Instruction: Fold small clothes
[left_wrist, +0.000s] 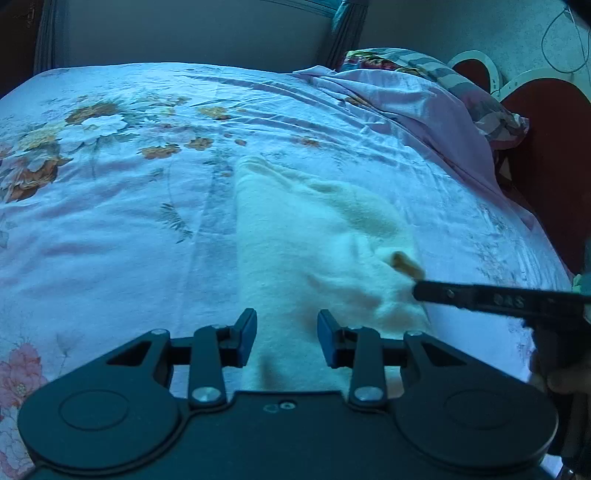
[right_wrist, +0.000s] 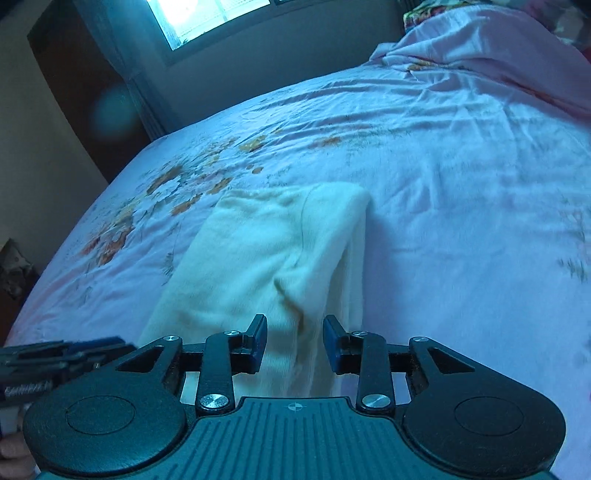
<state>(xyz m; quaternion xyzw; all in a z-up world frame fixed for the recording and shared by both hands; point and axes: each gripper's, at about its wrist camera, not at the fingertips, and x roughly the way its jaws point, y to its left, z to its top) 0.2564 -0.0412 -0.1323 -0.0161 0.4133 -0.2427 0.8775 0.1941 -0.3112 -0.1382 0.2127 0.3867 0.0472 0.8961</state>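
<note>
Dim, heavy blue cast; window (right_wrist: 207, 22) blown out, the one visible light source. Fisheye bends edges; right wrist view motion-blurred at right.

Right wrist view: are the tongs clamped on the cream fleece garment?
No. The right tongs stand open above the cream fleece garment, pads clear of the fabric on both sides.

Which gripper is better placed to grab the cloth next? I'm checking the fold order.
Probably the right gripper: its open fingers straddle the cream garment's folded ridge. The left gripper hangs over flat fabric.
</note>
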